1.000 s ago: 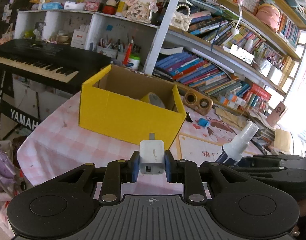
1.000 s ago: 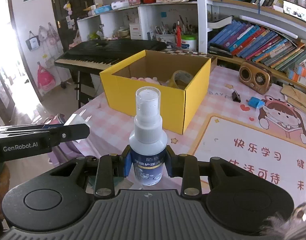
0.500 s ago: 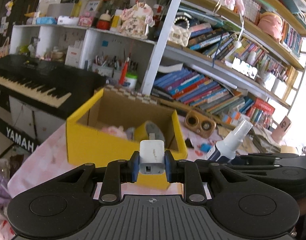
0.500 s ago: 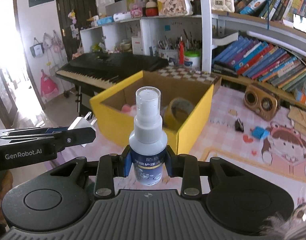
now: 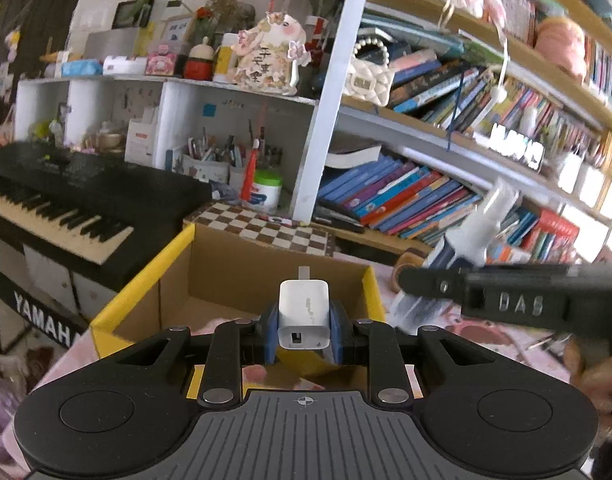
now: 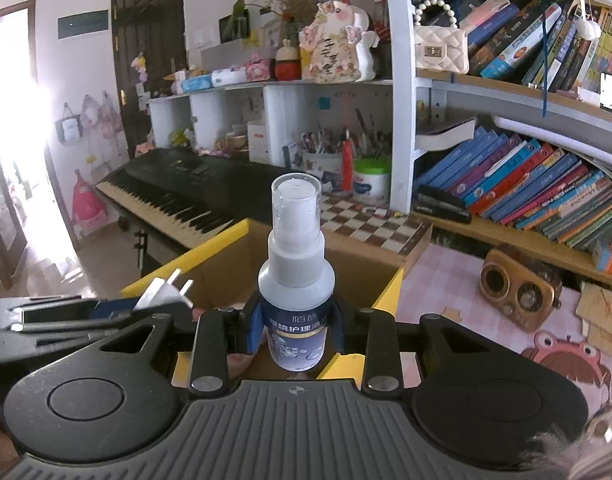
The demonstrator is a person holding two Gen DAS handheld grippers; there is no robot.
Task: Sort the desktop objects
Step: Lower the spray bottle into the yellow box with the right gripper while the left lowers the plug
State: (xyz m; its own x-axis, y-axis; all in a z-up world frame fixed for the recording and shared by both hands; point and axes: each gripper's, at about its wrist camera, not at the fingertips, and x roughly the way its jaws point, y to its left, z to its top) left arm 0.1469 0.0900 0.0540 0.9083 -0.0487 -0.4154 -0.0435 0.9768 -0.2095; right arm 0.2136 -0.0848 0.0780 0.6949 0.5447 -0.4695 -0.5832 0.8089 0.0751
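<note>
Your left tool (image 5: 303, 334) is clenched on the white charger (image 5: 304, 314), its blue pads pressed against both sides and the metal prongs pointing away from you. It hangs over the near wall of the yellow box (image 5: 173, 252), which sits toward the far left part of the counter (image 6: 458, 276), so the charger is already above the open mouth. Pink things lie on the box floor below; what they are is hard to tell.

Your right tool (image 6: 295, 330) grips the small spray bottle (image 6: 295, 276) upright around its lower body, cap on. It sits over the right near corner of the same box, just beside the left tool.

You look to be at the drop-off step, both items carried and neither released. Next, lower the charger a little into the box and open the left pads. Then bring the bottle further in past the rim before letting go, or it may tip on the wall.
</note>
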